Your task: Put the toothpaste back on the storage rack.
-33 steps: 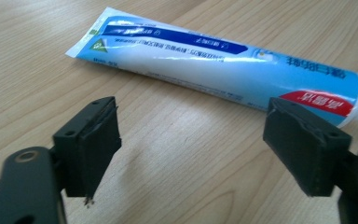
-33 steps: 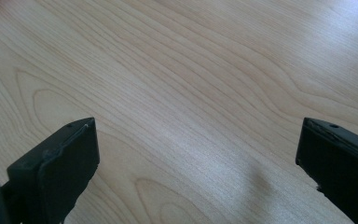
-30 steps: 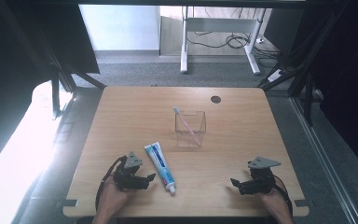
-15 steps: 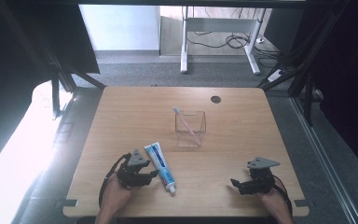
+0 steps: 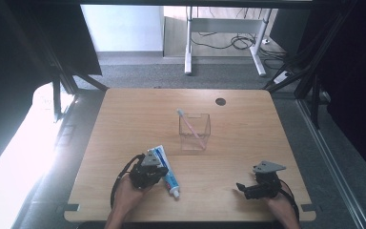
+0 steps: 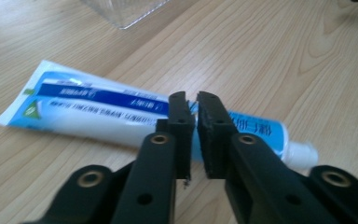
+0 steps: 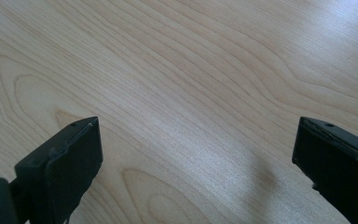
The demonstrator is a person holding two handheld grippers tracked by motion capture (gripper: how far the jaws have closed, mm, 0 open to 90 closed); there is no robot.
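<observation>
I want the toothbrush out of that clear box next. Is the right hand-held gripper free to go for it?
Probably yes. The right hand-held gripper is open and empty, the bare table lies between it and the clear box, and the toothbrush sticks out above the rim.

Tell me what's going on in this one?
A person works at a wooden table with a gripper in each hand. The left gripper has just been closing its jaws and now pinches a blue-and-white toothpaste tube that lies flat near the front edge. The right gripper waits with its jaws wide open over bare wood. Farther back stands a clear container with a pink toothbrush leaning in it.
</observation>
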